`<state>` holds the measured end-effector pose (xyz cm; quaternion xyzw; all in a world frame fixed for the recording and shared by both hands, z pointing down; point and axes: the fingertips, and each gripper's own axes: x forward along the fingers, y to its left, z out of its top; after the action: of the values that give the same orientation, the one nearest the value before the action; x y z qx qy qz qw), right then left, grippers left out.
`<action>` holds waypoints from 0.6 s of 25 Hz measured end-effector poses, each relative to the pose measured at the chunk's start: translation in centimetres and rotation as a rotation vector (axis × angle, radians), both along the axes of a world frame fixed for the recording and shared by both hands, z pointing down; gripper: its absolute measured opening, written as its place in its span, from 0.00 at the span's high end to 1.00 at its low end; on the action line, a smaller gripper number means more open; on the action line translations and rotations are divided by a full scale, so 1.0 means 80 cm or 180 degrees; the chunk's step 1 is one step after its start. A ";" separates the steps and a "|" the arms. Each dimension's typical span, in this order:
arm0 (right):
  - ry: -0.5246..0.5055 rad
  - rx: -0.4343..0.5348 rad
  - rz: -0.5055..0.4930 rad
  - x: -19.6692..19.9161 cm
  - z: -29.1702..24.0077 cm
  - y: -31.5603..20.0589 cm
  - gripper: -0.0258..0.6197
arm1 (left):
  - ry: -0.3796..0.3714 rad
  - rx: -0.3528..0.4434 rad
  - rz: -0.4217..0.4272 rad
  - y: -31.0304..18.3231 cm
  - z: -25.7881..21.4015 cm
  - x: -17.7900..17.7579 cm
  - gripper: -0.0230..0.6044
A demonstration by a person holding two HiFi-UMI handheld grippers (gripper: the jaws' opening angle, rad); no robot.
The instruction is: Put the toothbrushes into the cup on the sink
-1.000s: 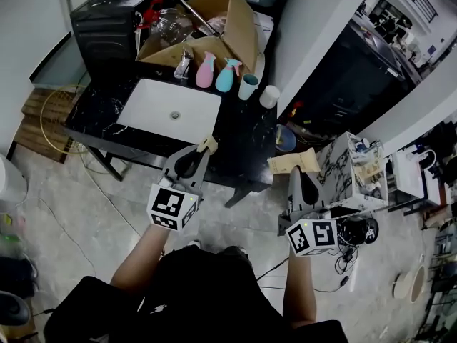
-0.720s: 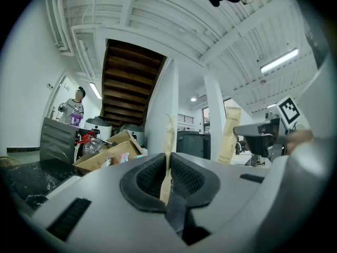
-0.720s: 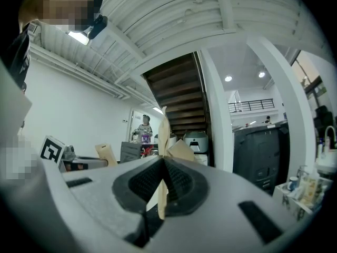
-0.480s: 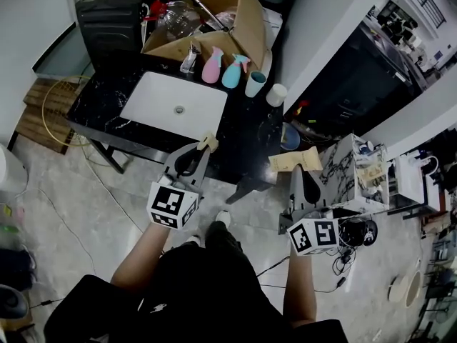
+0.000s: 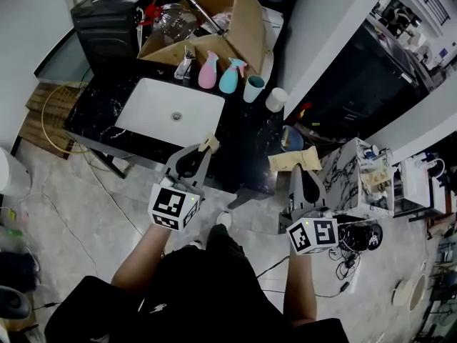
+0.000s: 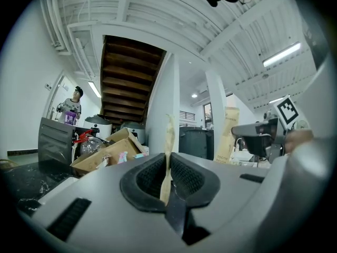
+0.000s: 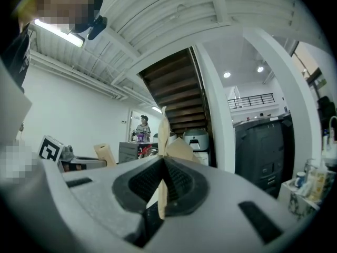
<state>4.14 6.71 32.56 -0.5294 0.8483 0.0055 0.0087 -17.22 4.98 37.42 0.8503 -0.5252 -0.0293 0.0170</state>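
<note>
Light, seemingly crushable toothbrush cartons [image 5: 209,144] are pinched by their ends in left tongs [image 5: 203,153] and right tongs [image 5: 300,174], cup [image 5: 252,88] at twelve o'clock.

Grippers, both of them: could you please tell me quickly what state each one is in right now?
Left gripper: shut on a tan toothbrush packet.
Right gripper: shut on a second tan toothbrush packet.

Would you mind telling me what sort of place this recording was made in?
Probably a mock washstand inside a workshop or lab: a white sink in a black marble counter, a cardboard box behind it, and an open staircase nearby.
</note>
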 end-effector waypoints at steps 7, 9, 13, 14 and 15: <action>-0.0004 -0.0060 -0.0005 0.028 0.011 -0.059 0.96 | -0.0050 -0.0056 0.0005 -0.058 0.005 0.028 0.91; -0.0025 -0.0084 0.0004 0.038 0.015 -0.077 0.96 | -0.0058 -0.0060 0.0010 -0.077 0.004 0.035 0.91; -0.0042 -0.0113 -0.0002 0.050 0.016 -0.114 0.96 | -0.0077 -0.0090 0.0012 -0.113 0.002 0.049 0.91; -0.0039 -0.0120 -0.0012 0.052 0.015 -0.124 0.96 | -0.0082 -0.0100 0.0007 -0.120 0.002 0.052 0.91; -0.0036 -0.0126 -0.0029 0.054 0.014 -0.133 0.96 | -0.0088 -0.0110 -0.0002 -0.128 0.001 0.056 0.91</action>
<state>8.46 -3.93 33.71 -0.5256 0.8506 -0.0144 0.0030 -12.74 -5.24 37.53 0.8500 -0.5261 -0.0084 0.0245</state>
